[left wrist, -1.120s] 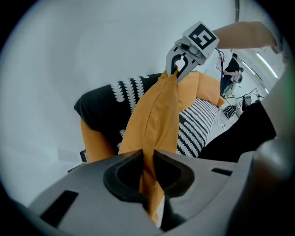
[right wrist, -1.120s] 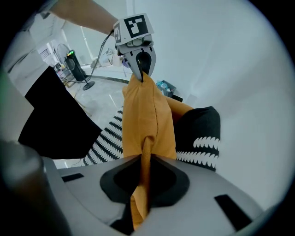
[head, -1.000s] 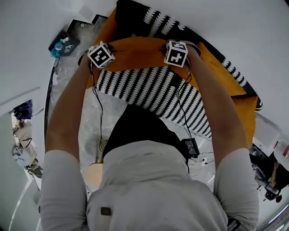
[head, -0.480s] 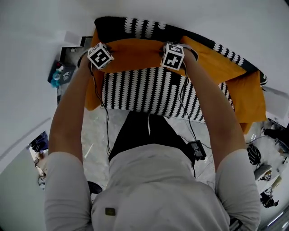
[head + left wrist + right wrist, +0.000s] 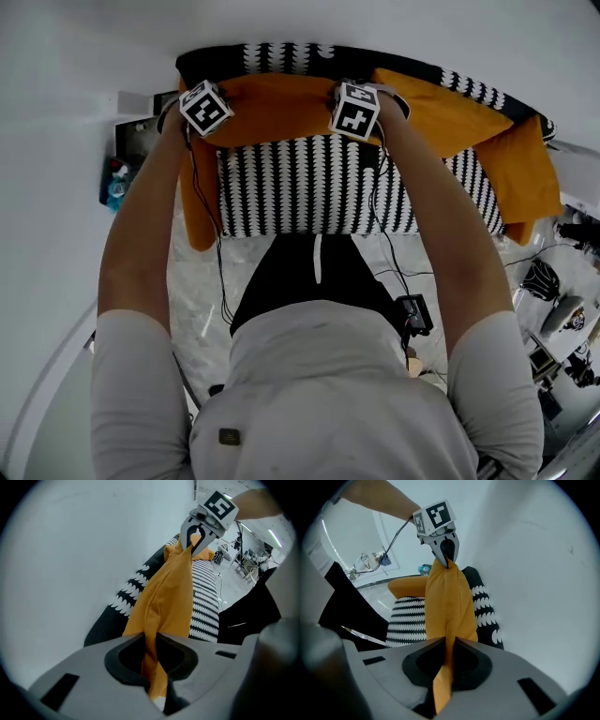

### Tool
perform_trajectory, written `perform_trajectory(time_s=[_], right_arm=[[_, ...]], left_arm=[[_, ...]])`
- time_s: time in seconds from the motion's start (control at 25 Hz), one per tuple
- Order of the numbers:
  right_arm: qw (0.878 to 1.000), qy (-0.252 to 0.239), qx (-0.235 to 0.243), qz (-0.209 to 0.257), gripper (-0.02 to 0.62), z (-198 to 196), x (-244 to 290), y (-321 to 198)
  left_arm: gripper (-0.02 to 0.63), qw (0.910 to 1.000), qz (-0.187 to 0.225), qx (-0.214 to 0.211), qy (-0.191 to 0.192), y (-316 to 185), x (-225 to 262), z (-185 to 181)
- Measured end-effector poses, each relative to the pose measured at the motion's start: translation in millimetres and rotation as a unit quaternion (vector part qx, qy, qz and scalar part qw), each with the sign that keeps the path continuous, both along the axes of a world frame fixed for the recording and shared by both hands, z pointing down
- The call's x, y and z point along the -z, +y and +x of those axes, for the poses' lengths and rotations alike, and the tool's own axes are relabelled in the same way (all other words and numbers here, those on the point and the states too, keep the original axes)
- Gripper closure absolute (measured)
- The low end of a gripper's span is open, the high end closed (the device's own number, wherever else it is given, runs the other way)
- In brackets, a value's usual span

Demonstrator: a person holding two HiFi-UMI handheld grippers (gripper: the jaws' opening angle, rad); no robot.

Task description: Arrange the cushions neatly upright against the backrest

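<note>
Both grippers hold one orange cushion (image 5: 277, 105) by its top edge, above the striped sofa seat (image 5: 300, 187) and just in front of the black-and-white backrest (image 5: 281, 56). My left gripper (image 5: 210, 124) is shut on the cushion's left corner; in the left gripper view the orange fabric (image 5: 164, 597) runs pinched between my jaws (image 5: 152, 667) across to the right gripper (image 5: 197, 541). My right gripper (image 5: 352, 129) is shut on the right corner, with the fabric (image 5: 447, 602) clamped in its jaws (image 5: 447, 663); the left gripper (image 5: 444, 550) shows beyond. The cushion's lower part is hidden.
More orange cushions lean along the backrest at the right (image 5: 441, 108) and at the sofa's far right end (image 5: 525, 169); another orange piece (image 5: 197, 211) hangs at the left end. A white wall (image 5: 75, 75) stands behind. Cables and a black box (image 5: 414, 314) lie on the floor.
Both grippers have carried the orange cushion sideways along the sofa, closer to the backrest. The head view has swung, so the sofa now lies level across the picture.
</note>
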State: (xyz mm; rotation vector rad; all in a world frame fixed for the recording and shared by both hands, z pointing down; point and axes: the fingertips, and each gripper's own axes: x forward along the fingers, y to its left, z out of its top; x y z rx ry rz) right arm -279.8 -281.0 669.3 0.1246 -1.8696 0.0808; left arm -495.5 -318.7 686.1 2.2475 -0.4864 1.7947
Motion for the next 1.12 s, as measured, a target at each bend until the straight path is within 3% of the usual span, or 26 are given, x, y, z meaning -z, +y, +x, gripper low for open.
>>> perform_trajectory(time_s=[0.48,1.12], right_arm=[[0.999,0.009,-0.046,-0.01,0.549,-4,-36,-31],[0.998,0.024,-0.033,-0.038,0.549,0,-96,-38]], left_arm=[[0.545,0.9996,-0.02,-0.011,-0.014,-34,-37,-7],[0.561,0.9989,-0.045,-0.008,-0.01,-34,-89,5]])
